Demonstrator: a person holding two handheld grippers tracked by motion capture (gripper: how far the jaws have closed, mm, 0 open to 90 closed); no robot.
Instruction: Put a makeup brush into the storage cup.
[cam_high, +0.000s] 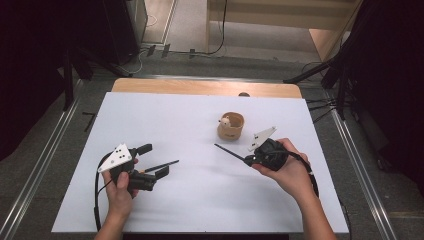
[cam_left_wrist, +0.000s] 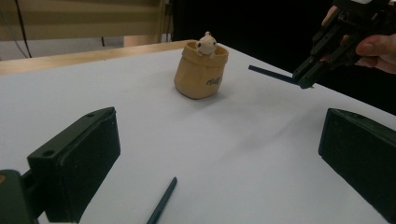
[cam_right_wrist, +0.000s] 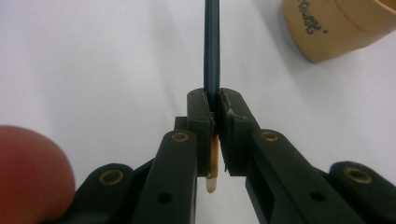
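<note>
In the high view, the right hand-held gripper (cam_high: 246, 160) grasps a dark pencil (cam_high: 229, 152), just beside the tan pouch (cam_high: 230, 126). In the left gripper view, the left hand-held gripper (cam_left_wrist: 219, 154) is released, with a second pencil (cam_left_wrist: 162, 201) on the white worktop (cam_left_wrist: 261, 154) between its jaws. In the right gripper view, the jaws are clenched on the pencil (cam_right_wrist: 211, 51).

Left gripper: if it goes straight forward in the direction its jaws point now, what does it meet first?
Probably the tan pouch with the small toy in it. The left gripper is open and aims across bare white table; a dark stick lies low between its jaws. Depth is uncertain.
</note>
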